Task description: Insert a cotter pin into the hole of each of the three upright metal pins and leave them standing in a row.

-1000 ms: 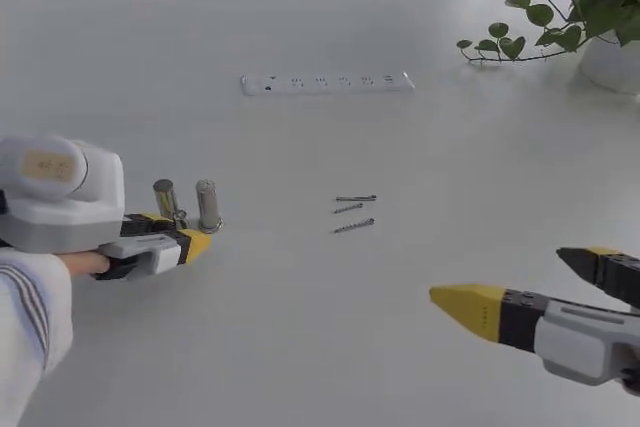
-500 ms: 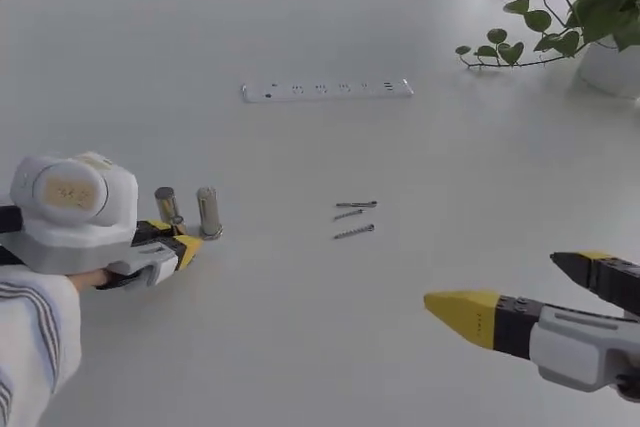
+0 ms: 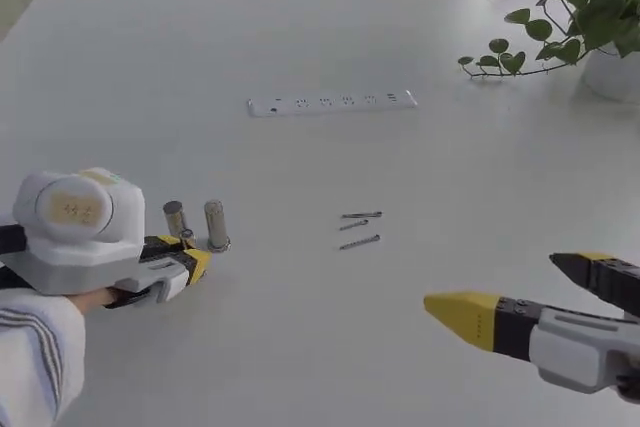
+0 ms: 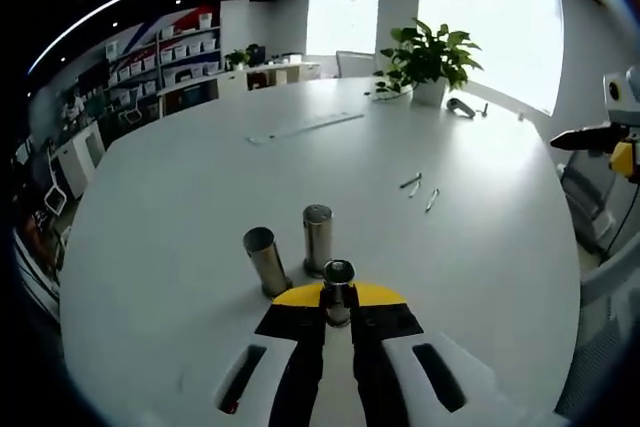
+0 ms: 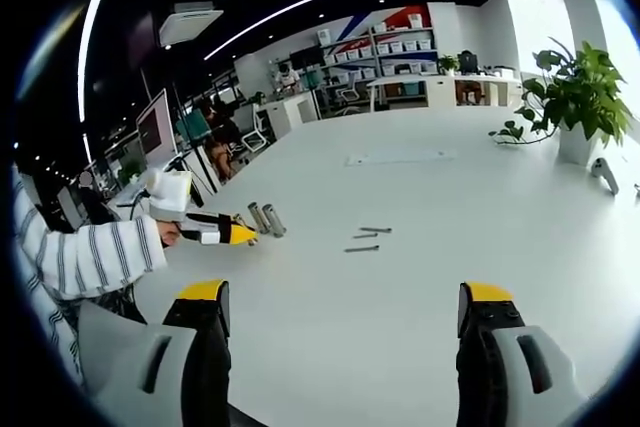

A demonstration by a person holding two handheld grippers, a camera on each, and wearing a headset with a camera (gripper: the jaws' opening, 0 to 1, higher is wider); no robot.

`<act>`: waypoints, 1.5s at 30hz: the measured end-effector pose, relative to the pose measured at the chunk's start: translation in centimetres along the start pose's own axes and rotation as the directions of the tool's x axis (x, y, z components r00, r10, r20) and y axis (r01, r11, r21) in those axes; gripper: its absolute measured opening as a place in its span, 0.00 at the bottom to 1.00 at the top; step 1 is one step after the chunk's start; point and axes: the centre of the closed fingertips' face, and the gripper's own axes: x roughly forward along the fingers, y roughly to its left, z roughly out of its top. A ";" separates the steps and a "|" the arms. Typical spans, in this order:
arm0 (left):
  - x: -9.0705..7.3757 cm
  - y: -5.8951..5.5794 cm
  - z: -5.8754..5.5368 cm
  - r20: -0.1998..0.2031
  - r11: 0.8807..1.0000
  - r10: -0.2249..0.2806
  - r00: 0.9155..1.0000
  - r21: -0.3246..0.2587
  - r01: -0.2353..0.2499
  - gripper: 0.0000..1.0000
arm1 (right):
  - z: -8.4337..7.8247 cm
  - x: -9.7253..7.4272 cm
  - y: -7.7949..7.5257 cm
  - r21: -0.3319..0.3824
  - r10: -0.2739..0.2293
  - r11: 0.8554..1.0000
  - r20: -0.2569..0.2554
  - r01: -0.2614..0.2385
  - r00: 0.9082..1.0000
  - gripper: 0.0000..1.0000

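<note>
Left gripper (image 3: pixel 196 261) is low over the white bench (image 3: pixel 300 367), toward its left edge. A striped sleeve (image 3: pixel 30 347) shows behind it. Its jaws are pressed onto one short metal pin (image 4: pixel 338 282), pinching it just under the top. The pin looks upright. The jaws hide its base, so I can't tell whether it touches the bench.

Just past the jaw tips stand two free pins, upright on the bench: left free pin (image 4: pixel 265 259) and right free pin (image 4: pixel 318 237). They are close beside each other, not touching.

Three cotter pins (image 3: pixel 353 225) lie flat about mid-bench, one above the other, roughly parallel. They are loose and well apart from the metal pins.

A white power strip (image 3: pixel 333 103) lies beyond them toward the far edge, long side across the bench.

Right gripper (image 3: pixel 490 280) hovers over the near right part of the bench, jaws spread wide with nothing between them. It is well apart from the cotter pins.

A potted plant (image 3: pixel 590 7) sits at the far right edge.
</note>
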 end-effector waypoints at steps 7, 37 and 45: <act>-1.7 -0.2 -0.4 -0.019 0.999 0.039 0.999 0.015 -0.038 0.05 | 0.4 0.1 0.0 -0.006 0.008 1.000 0.016 -0.008 1.000 0.93; -3.4 -5.4 -2.6 -0.004 1.000 0.014 1.000 0.026 -0.014 0.05 | 0.6 0.8 0.9 -0.004 0.043 0.999 0.014 -0.043 0.999 0.94; -2.8 -6.0 -3.7 -0.024 1.000 -0.003 1.000 0.003 0.003 0.05 | 0.5 0.9 0.9 -0.010 0.046 0.999 0.005 -0.046 0.999 0.94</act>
